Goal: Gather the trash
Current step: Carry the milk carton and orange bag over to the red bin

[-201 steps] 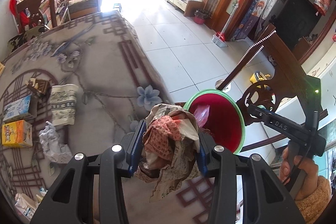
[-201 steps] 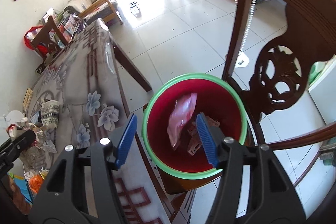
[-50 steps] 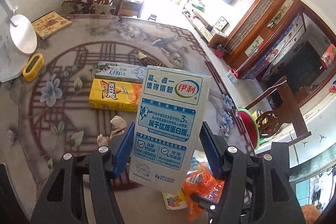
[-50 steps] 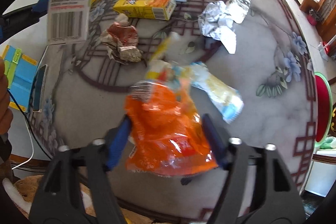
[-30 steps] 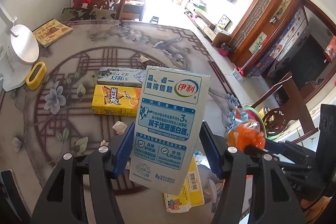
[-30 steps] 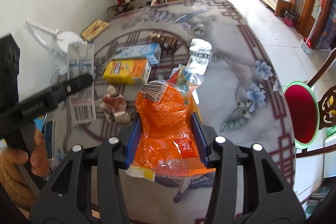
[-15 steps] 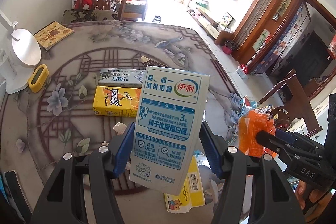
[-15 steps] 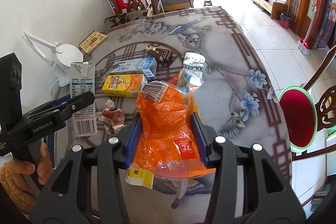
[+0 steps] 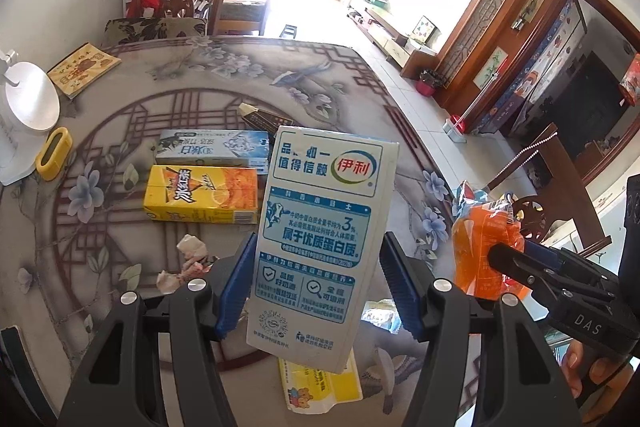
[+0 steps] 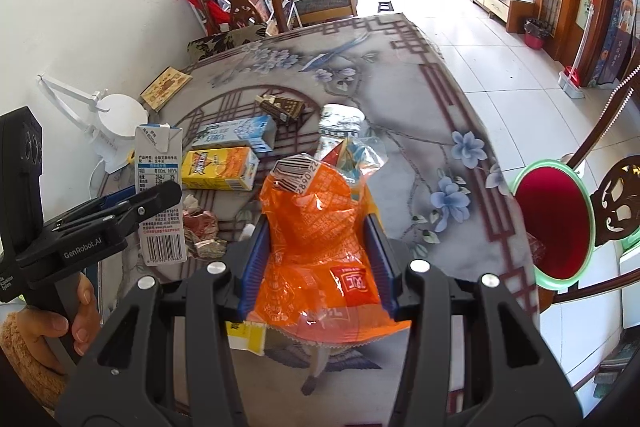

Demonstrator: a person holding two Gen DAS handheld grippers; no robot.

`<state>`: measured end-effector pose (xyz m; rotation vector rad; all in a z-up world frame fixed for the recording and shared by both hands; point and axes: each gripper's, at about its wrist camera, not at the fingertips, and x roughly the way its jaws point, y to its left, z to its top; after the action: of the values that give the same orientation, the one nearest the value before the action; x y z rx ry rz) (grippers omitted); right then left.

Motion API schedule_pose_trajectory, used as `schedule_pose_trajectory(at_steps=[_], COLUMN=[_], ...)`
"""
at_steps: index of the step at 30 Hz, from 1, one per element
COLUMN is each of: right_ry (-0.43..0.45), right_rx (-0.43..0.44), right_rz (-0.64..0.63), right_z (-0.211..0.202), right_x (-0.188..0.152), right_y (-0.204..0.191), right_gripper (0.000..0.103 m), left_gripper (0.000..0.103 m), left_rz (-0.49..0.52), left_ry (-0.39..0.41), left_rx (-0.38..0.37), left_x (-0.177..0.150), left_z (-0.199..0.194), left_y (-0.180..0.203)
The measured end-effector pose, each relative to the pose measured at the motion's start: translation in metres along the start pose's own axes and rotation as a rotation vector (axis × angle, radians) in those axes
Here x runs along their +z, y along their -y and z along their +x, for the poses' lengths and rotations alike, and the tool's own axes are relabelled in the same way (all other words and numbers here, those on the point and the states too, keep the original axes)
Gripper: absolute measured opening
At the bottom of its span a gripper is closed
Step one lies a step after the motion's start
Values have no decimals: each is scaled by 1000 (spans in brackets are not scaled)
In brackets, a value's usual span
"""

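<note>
My left gripper (image 9: 316,281) is shut on a tall white and blue milk carton (image 9: 320,239) and holds it upright above the table; it also shows in the right wrist view (image 10: 160,195). My right gripper (image 10: 316,259) is shut on a crumpled orange snack bag (image 10: 320,239), held above the table; the bag also shows in the left wrist view (image 9: 486,247). The red trash bin with a green rim (image 10: 554,223) stands on a chair past the table's right edge.
On the flowered tablecloth (image 10: 400,95) lie a yellow drink carton (image 9: 200,195), a blue and white box (image 9: 212,151), a dark small carton (image 10: 280,107), a white patterned bag (image 10: 340,127), crumpled paper (image 10: 204,231) and a yellow wrapper (image 9: 320,383). A white lamp base (image 9: 24,99) stands at the left.
Both grippers have kept their hold and lifted slightly. The orange bag has moved a little to the right in the left wrist view; the bin sits closer in the right wrist view.
</note>
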<state>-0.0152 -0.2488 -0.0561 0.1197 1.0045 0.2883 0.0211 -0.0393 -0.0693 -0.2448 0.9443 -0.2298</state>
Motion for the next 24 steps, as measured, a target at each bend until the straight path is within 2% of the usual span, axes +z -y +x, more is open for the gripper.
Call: schedule_pose_trajectory(at_steps=[12, 24], right_ry=[5, 22], right_rx=[-28, -61], right_rz=[91, 229], right_z=[-8, -17], right_x=[-3, -6], right_y=[67, 168], right_gripper=[46, 46], left_gripper=[59, 59], left_rz=[57, 149], left_ry=[-45, -102], left_rx=[-9, -23], left_x=[4, 15], left_z=[29, 71], left_y=[54, 132])
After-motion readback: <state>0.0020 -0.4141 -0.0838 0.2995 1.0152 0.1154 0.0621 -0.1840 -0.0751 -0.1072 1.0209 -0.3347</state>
